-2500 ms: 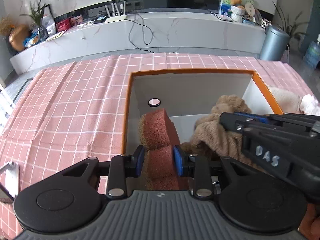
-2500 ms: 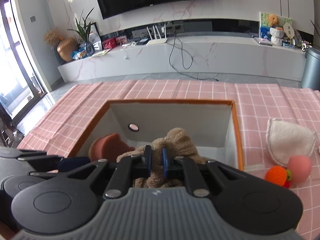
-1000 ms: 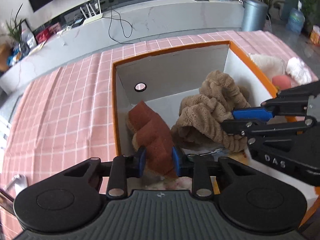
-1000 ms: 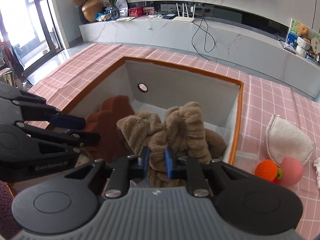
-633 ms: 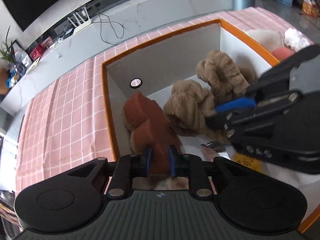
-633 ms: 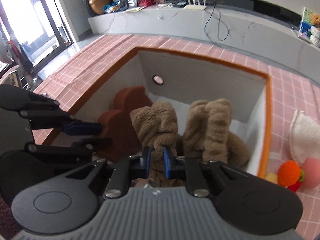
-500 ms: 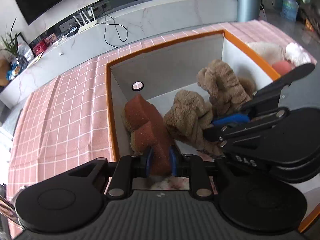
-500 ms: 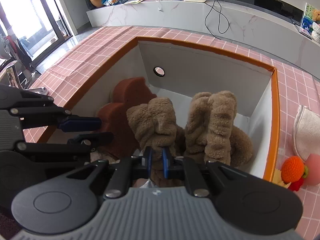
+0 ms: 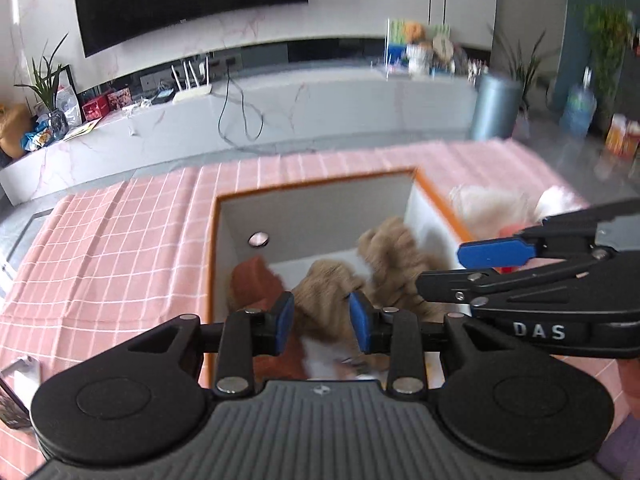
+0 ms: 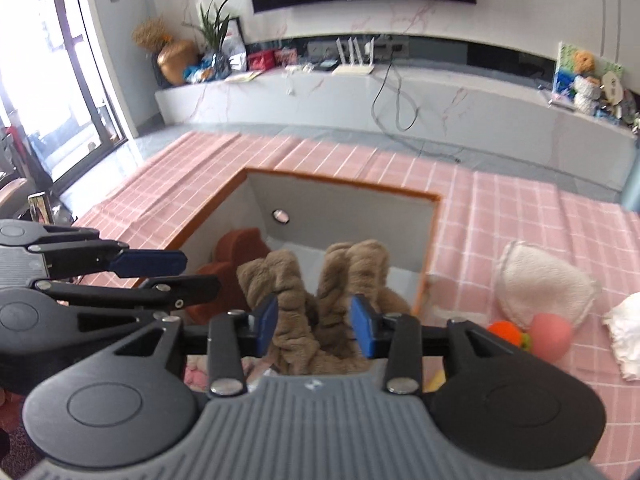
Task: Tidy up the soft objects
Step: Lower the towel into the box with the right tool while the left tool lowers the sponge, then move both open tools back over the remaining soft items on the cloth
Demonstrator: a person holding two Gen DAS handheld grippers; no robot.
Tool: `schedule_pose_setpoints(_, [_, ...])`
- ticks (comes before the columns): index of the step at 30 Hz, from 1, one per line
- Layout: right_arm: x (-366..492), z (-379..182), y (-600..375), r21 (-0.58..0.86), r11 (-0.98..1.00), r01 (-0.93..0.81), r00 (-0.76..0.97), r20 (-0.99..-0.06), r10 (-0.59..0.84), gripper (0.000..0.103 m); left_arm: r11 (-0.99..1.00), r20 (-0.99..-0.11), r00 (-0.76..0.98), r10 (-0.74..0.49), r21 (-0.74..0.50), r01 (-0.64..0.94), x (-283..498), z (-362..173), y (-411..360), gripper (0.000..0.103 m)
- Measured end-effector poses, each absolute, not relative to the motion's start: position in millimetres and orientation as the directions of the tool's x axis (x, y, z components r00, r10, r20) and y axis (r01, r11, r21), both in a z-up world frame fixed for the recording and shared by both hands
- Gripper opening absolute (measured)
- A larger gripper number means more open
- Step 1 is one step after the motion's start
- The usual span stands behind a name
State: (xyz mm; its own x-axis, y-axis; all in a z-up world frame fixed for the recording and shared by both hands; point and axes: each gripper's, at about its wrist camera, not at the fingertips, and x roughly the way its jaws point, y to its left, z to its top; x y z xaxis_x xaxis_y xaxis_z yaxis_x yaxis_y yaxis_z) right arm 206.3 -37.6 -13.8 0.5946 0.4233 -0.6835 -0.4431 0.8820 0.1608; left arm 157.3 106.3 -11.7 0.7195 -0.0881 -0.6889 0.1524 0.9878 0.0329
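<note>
Now both the left hand-held gripper (image 9: 321, 322) and right hand-held gripper (image 10: 314, 330), jaws just spread and gripping nothing, could snag the brown plush (image 10: 320, 300) if lifted carelessly from the box (image 10: 340, 194).

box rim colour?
Orange, running along the top edge of the white-walled box; clearest in the right wrist view.

My left gripper (image 9: 321, 322): black body, blue pads. My right gripper (image 10: 314, 330): same black, blue pads. Ahead of both: box (image 10: 427, 264) white inside, orange rim. In it: tan fuzzy plush (image 10: 348, 276), rust-brown sponge (image 10: 236, 250). Cloth (image 10: 520, 216) pink with white grid. Right of right gripper: cream pad (image 10: 540, 284), pink ball (image 10: 552, 336), orange knit toy (image 10: 505, 332).
</note>
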Motion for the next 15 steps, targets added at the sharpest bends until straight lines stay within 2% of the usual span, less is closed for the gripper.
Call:
schedule_pose_setpoints(8, [177,4,-101,0.124,0.938,-0.324,0.705,-0.629,0.327,0.056,0.979,-0.624,0.755,-0.200,-0.087,0.187,136,3,78,0.043])
schedule_pose_setpoints(15, [157,-3,-151,0.040,0.976,-0.212,0.781,-0.593,0.194,0.061,0.965,-0.589,0.769,-0.248,-0.079,0.250,128,0,40,0.043])
